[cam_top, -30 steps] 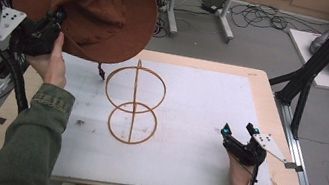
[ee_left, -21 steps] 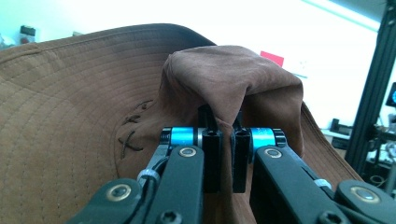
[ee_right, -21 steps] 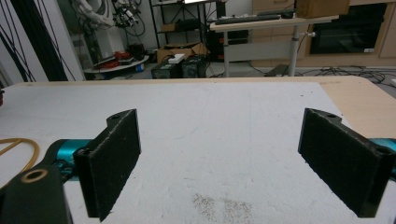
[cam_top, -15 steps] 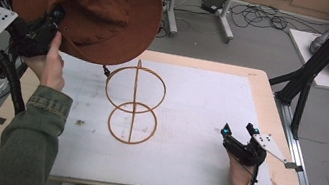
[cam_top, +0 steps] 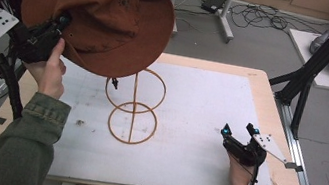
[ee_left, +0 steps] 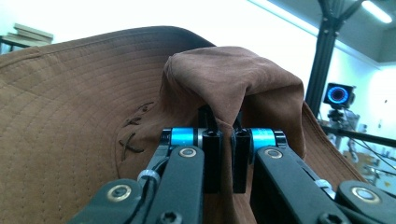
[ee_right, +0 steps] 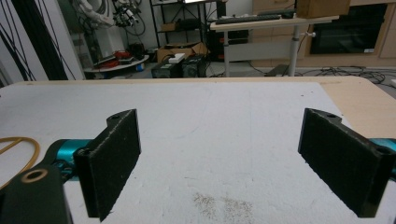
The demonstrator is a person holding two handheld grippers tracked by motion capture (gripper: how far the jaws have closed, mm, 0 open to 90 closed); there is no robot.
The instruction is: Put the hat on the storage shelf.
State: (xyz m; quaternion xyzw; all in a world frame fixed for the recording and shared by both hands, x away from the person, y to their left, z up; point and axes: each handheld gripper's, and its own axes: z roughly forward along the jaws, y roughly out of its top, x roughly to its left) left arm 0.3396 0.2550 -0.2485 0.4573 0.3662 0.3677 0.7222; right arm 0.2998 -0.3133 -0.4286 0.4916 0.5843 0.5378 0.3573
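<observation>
Left gripper (cam_top: 62, 22) at 10 o'clock of the table, raised, jaws pinched tight on a fold of the hat (cam_top: 110, 12); the left gripper view shows the brown fabric bunched between the closed jaws (ee_left: 223, 140). Hat is in the air, tilted, brim hanging over the top ring of the stand (cam_top: 133, 105) but apparently not seated on it.

Stand is upright near table centre, slightly toward 9 o'clock: two wire rings on a post, base ring flat on the white mat (cam_top: 180, 166).

Right gripper (cam_top: 236, 135) at 4 o'clock, low over the mat, jaws spread wide, nothing between them (ee_right: 219, 154).

Step, as I read it: carrying the hat to the stand. Next move needs the crown centred over the top ring, hat levelled, then lowered before letting go. Right gripper could steady the base if it tips.
</observation>
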